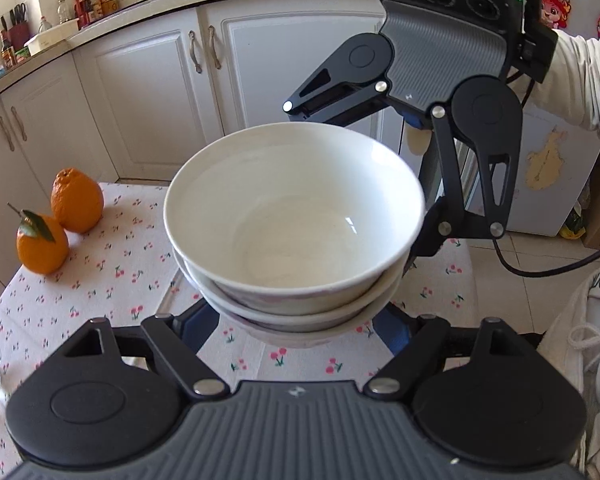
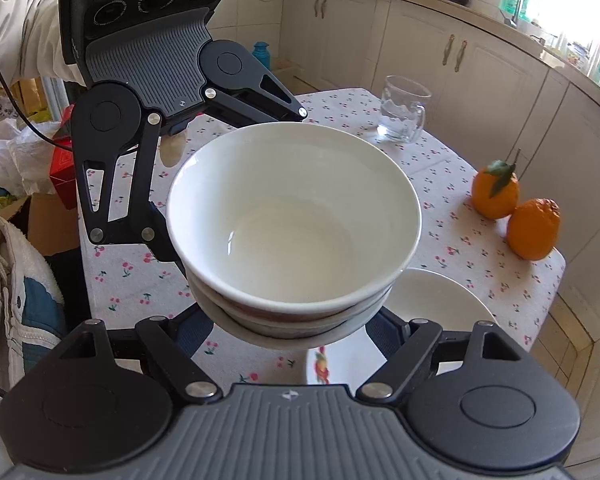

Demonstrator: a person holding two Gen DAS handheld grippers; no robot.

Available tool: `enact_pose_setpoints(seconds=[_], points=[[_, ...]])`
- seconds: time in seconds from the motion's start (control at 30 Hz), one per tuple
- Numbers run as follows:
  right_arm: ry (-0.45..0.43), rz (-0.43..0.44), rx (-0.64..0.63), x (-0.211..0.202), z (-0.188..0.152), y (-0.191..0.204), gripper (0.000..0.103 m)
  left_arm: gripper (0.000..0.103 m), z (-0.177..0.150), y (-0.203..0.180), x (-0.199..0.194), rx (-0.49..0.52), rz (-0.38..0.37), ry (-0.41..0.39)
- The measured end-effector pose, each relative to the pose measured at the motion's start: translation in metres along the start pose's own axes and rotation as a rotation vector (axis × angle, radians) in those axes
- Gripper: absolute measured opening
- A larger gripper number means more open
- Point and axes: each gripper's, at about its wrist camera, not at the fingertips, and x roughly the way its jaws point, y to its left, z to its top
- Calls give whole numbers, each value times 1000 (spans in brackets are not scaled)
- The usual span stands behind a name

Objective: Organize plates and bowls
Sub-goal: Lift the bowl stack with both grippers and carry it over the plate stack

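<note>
A stack of three white bowls (image 1: 296,216) (image 2: 292,220) hangs above the flowered tablecloth (image 1: 112,280), gripped from opposite sides. My left gripper (image 1: 296,328) is shut on the lowest bowl, its blue pads on either side of the base. My right gripper (image 2: 292,332) clamps the stack the same way from the far side; one of its fingers (image 1: 428,236) touches the rim. Below the stack, in the right wrist view, lie a plain white plate (image 2: 440,300) and a plate with a fruit pattern (image 2: 328,364), both partly hidden.
Two oranges (image 1: 76,200) (image 2: 496,190) sit near the table edge. A glass mug (image 2: 402,110) stands at the far side. White kitchen cabinets (image 1: 148,92) run behind. Bags and boxes (image 2: 16,160) lie on the floor, and a white garment (image 1: 588,340) is beside the table.
</note>
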Motion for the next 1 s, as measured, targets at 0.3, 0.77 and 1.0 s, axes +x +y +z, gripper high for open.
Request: enact_pose_setpoints(seconds=[0.3,0.77,1.0], points=[[19,-67,81,-3,-31,-45,86,83,25,17,48,40,-29,10],[23,-72,163,9,-60,-77,86,83,31,30,77,16,-52,27],[24,-70,169,13,-61,-81,86,83,30,34,80,-1,-54,31]])
